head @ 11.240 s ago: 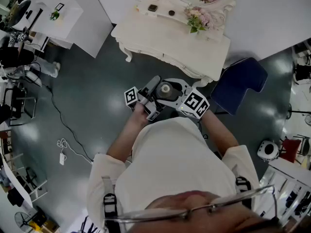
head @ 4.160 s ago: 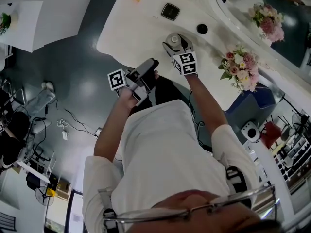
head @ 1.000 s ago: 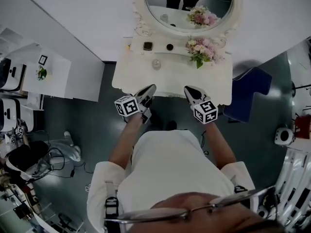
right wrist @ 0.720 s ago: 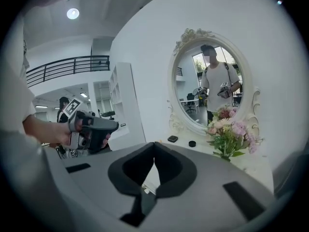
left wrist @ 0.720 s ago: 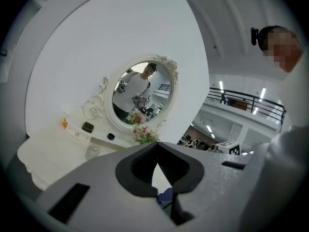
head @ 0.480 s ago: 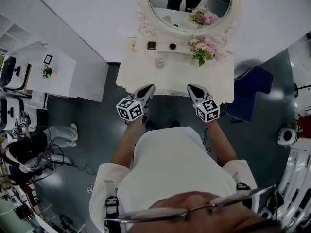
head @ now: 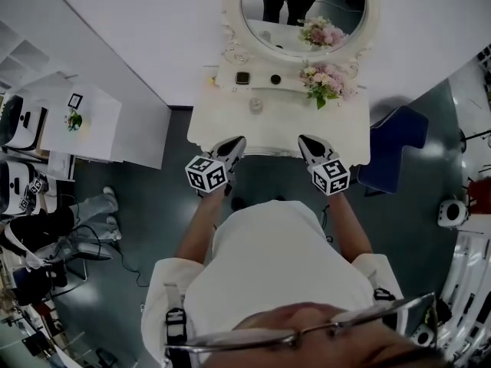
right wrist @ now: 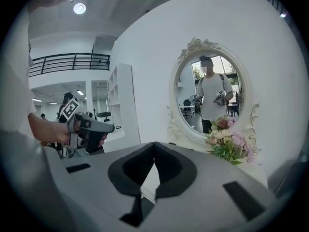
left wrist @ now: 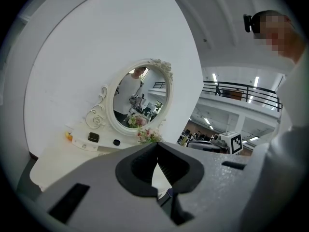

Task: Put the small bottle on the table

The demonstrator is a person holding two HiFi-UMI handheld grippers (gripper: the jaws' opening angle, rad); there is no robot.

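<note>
The small clear bottle [head: 255, 106] stands upright on the white dressing table [head: 219, 125], in front of the oval mirror [head: 303, 10]. My left gripper [head: 237, 141] is held at the table's front edge, short of the bottle, shut with nothing in it. My right gripper [head: 304, 139] hangs level with it on the right, also shut and empty. In the left gripper view the closed jaws [left wrist: 157, 145] point toward the mirror [left wrist: 139, 103]; the bottle is hidden there. In the right gripper view the closed jaws [right wrist: 154, 144] face the mirror [right wrist: 211, 95] and flowers [right wrist: 227, 141].
A pink flower bunch [head: 326, 83], a dark square box [head: 242, 77] and a small black round thing [head: 275, 79] sit at the table's back. A blue chair [head: 399, 140] stands to the right. White furniture [head: 84, 121] stands to the left.
Both grippers stay shut and empty near the table's front edge, drifting slightly right. The bottle has stayed on the table.
</note>
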